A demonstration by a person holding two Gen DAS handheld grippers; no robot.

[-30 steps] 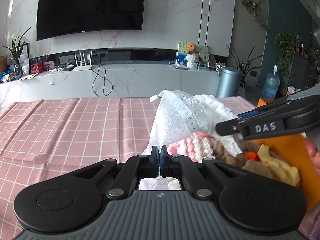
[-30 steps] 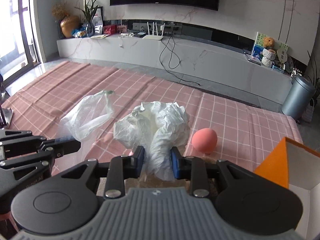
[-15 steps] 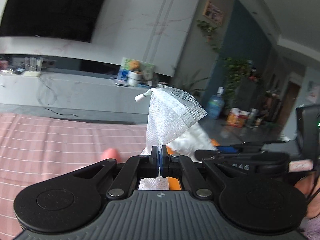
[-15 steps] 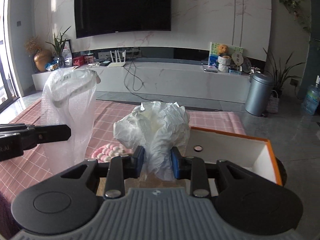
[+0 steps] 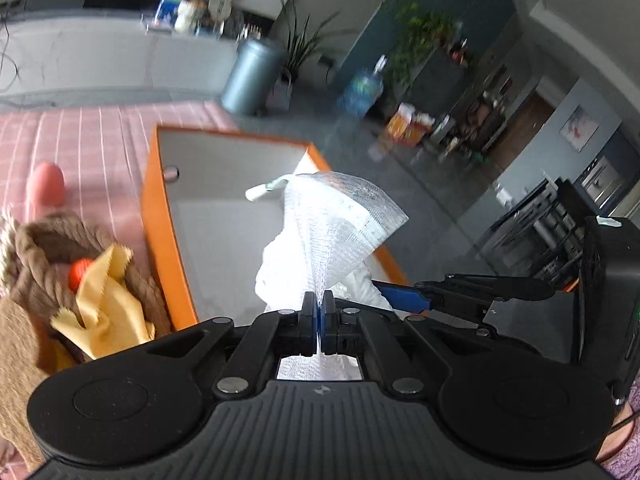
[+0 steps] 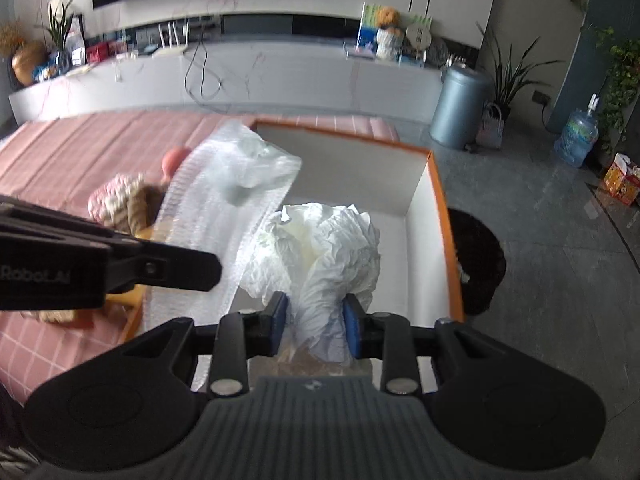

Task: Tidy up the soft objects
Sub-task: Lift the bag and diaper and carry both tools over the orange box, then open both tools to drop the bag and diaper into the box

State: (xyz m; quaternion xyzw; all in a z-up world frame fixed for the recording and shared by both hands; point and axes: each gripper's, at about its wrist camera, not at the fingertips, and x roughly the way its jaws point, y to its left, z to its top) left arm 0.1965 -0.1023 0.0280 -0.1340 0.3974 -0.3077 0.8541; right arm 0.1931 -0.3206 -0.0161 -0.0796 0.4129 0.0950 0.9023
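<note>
Two grippers are poised above the orange-rimmed box [image 6: 436,184]: the left gripper [image 5: 319,316], fully closed, pinches a white mesh sheet [image 5: 340,224], while the right gripper [image 6: 316,322], partly closed, clasps a crumpled white plastic bag [image 6: 328,248], both items hanging over the box's white interior.

Both claws swung rightward from above the pink tabletop [image 6: 60,160] to over the orange box [image 6: 436,184], the left claw [image 5: 319,312] carrying the mesh cloth [image 5: 336,220], the right claw [image 6: 316,326] the crumpled white wad [image 6: 320,248].
</note>
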